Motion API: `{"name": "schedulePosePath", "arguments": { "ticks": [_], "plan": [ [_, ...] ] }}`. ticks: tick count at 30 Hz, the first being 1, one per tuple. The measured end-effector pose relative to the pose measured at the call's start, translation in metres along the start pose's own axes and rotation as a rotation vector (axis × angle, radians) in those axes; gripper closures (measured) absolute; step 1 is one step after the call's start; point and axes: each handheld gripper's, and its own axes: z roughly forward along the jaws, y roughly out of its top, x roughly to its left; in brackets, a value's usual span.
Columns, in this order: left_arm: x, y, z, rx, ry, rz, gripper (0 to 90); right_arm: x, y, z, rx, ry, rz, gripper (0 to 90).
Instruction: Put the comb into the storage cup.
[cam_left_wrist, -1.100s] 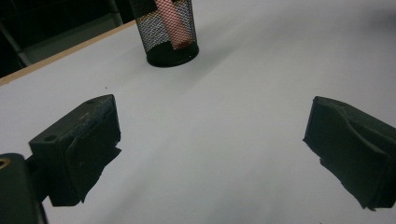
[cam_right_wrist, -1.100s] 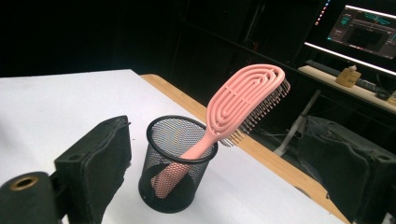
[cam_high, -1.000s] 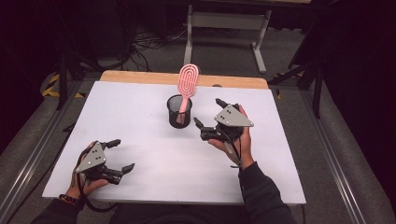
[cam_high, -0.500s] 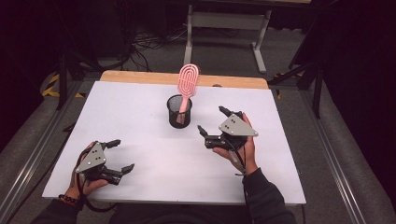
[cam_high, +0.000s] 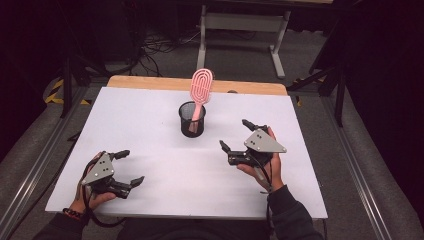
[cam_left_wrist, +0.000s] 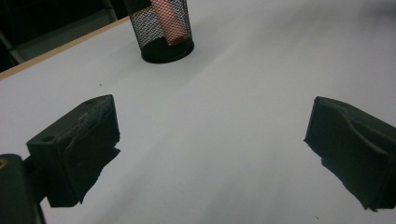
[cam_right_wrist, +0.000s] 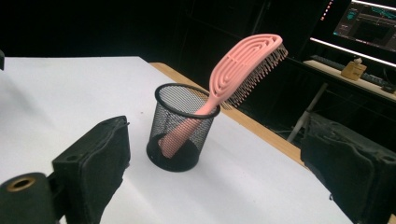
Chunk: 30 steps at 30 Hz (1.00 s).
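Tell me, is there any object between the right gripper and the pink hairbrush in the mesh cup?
Nothing visible. The right gripper is open and faces the pink hairbrush, which leans in the black mesh cup; between them lies bare white table.

White table (cam_high: 150, 115) with a wooden far edge; beyond it, a grey metal stand (cam_high: 240, 25) and tangled cables (cam_high: 160, 45) (on dark floor). A lit monitor (cam_right_wrist: 371, 21) glows behind.

Left gripper (cam_high: 125, 167) black with a grey three-cornered plate dotted with screws, right gripper (cam_high: 239, 136) alike, black cable trailing, dark sleeves, a band at the left wrist
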Motion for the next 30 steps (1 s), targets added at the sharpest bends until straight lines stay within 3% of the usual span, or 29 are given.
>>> {"name": "schedulePosePath", "arguments": {
  "ticks": [13, 18, 23, 30],
  "plan": [
    [0.0, 0.0, 0.001, 0.002, 0.002, 0.0, 3.7, -0.006, -0.012, -0.018, 0.003, -0.021, 0.003, 7.9],
    [-0.001, 0.0, 0.001, -0.006, 0.013, -0.001, 4.0, -0.007, -0.023, -0.023, 0.037, -0.041, -0.032, 6.5],
    [0.0, 0.0, 0.001, -0.004, 0.011, -0.002, 4.0, -0.009, -0.034, -0.029, 0.052, -0.035, -0.017, 6.1],
    [0.0, 0.0, 0.001, -0.005, 0.008, -0.004, 3.9, -0.01, -0.047, -0.039, 0.077, -0.064, -0.05, 5.6]
  ]
}}
